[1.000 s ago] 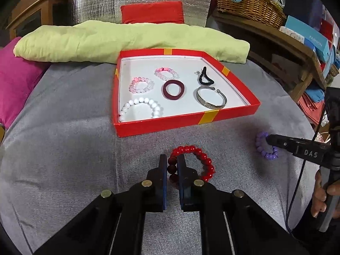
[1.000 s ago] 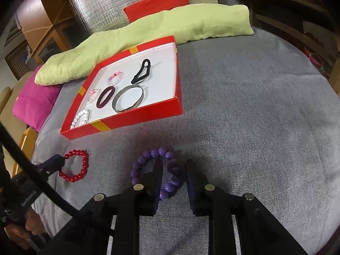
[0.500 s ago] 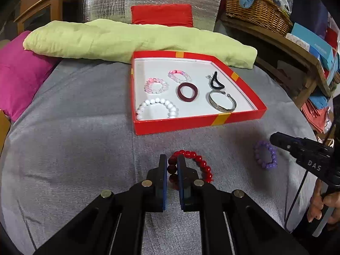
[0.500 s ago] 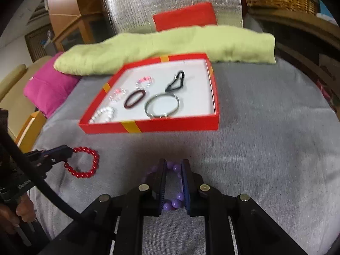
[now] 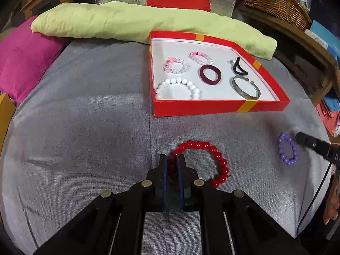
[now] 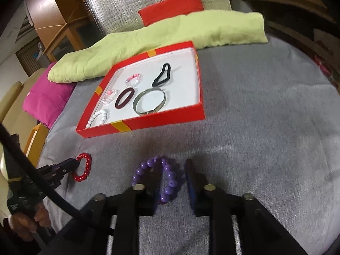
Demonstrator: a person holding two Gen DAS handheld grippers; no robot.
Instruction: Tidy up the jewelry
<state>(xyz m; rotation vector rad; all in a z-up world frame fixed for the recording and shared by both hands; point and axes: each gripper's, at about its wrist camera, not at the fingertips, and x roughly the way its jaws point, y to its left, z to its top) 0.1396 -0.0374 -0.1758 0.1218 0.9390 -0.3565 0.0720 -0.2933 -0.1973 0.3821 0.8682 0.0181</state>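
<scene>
Left wrist view
- Left gripper [image 5: 171,165]: bottom centre; fingers pinched narrow on the near-left beads of the red bead bracelet [image 5: 204,161].
- Red bead bracelet: lies on the grey cloth [image 5: 85,138], below the tray, outside it.
- Red tray [image 5: 212,106]: upper right of centre. Holds a white bead bracelet [image 5: 178,87], two pink bead bracelets [image 5: 175,65], a dark red ring band [image 5: 210,74], a black hair tie [image 5: 239,67], a silver cuff bangle [image 5: 245,88].
- Purple bead bracelet [image 5: 287,148]: right edge, on the cloth, the right gripper's tip just beside it.

Right wrist view
- Right gripper [image 6: 173,176]: bottom centre; fingers spread wide, gripping nothing, with the right side of the purple bead bracelet [image 6: 157,176] between them.
- Red bead bracelet [image 6: 82,166]: lower left, clamped at its near edge.
- Red tray [image 6: 148,123]: left of centre, above both loose bracelets.

Progress
- Done: six pieces in the tray.
- Left: two, by my judgement; red gripped but not lifted, purple not yet gripped.
</scene>
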